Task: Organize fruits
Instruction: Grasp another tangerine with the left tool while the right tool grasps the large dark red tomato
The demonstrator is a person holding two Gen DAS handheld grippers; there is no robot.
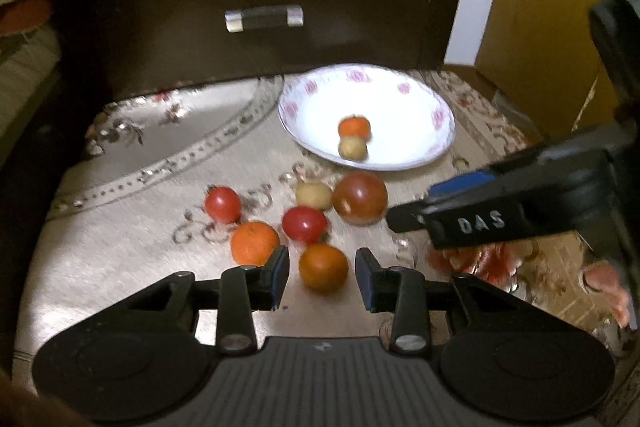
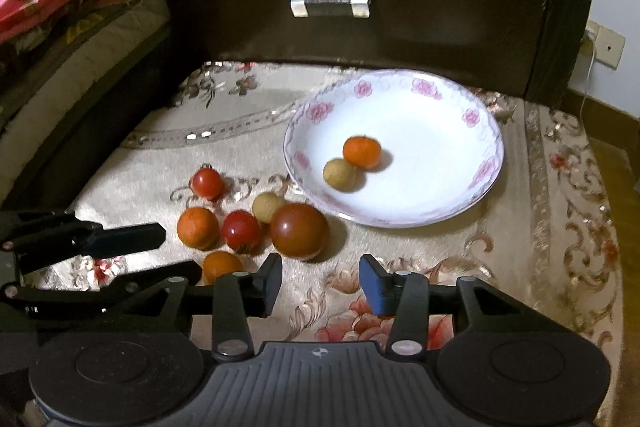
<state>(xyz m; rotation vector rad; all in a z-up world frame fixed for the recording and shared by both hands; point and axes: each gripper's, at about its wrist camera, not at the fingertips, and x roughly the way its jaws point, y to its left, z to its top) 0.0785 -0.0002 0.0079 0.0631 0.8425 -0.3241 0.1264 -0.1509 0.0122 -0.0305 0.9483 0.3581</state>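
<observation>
A white plate with pink roses [image 1: 420, 95] [image 2: 452, 95] holds a small orange [image 1: 354, 127] [image 2: 362, 151] and a tan longan [image 1: 352, 148] [image 2: 339, 174]. In front of it on the cloth lie two red cherry tomatoes [image 1: 223, 204] [image 1: 304, 223], two oranges [image 1: 255, 243] [image 1: 323, 267], a longan [image 1: 314, 195] and a large dark red tomato [image 1: 360, 197] [image 2: 299, 231]. My left gripper [image 1: 322, 277] is open, its fingers either side of the nearest orange. My right gripper [image 2: 320, 285] is open and empty, just in front of the large tomato.
The fruit lies on a beige floral cloth [image 1: 120, 235] [image 2: 540, 227]. A dark wooden drawer front with a metal handle [image 1: 264, 17] [image 2: 331, 5] stands behind. Folded bedding [image 2: 60, 7] is at the left, a yellow box [image 1: 552, 19] at the right.
</observation>
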